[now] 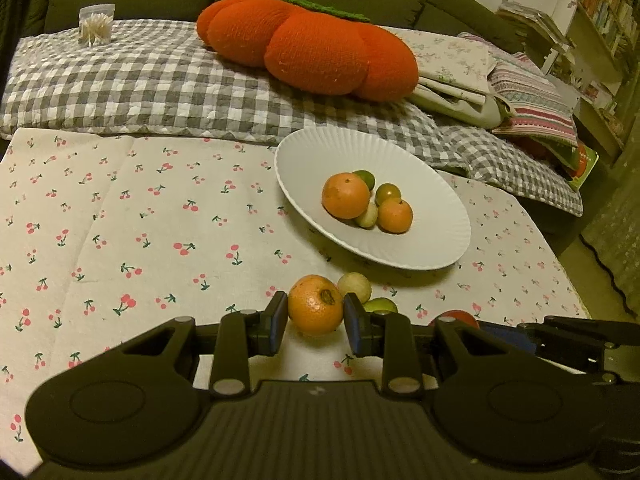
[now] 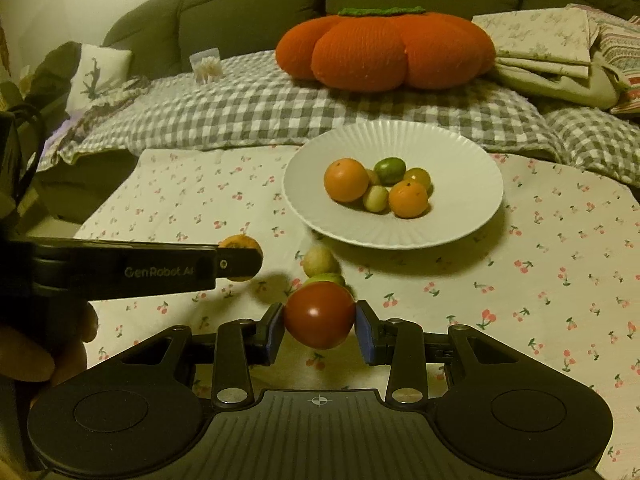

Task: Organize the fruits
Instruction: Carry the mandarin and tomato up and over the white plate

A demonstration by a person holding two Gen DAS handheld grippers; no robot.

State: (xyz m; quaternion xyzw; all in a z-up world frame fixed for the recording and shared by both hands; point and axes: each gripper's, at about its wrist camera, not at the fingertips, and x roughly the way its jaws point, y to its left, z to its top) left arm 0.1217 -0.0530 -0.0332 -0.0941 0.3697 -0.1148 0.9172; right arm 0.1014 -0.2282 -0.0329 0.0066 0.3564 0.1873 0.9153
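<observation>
My left gripper (image 1: pixel 315 312) is shut on an orange (image 1: pixel 315 304) just above the cherry-print tablecloth (image 1: pixel 140 220). My right gripper (image 2: pixel 320 320) is shut on a red tomato (image 2: pixel 319 314). A white ribbed plate (image 1: pixel 420 252) ahead holds two oranges (image 1: pixel 345 195) and several small green and pale fruits; it also shows in the right wrist view (image 2: pixel 460 220). A pale round fruit (image 1: pixel 354 286) and a green fruit (image 1: pixel 380 305) lie on the cloth just beyond the orange. In the right wrist view the left gripper's finger (image 2: pixel 236 266) covers most of the orange (image 2: pixel 240 243).
A big orange pumpkin cushion (image 1: pixel 308 46) lies on a grey checked quilt (image 1: pixel 120 84) behind the table. A clear box of cotton swabs (image 1: pixel 96 24) sits at the back left. Folded cloths (image 1: pixel 520 92) are stacked at the right. The table edge drops off at the right.
</observation>
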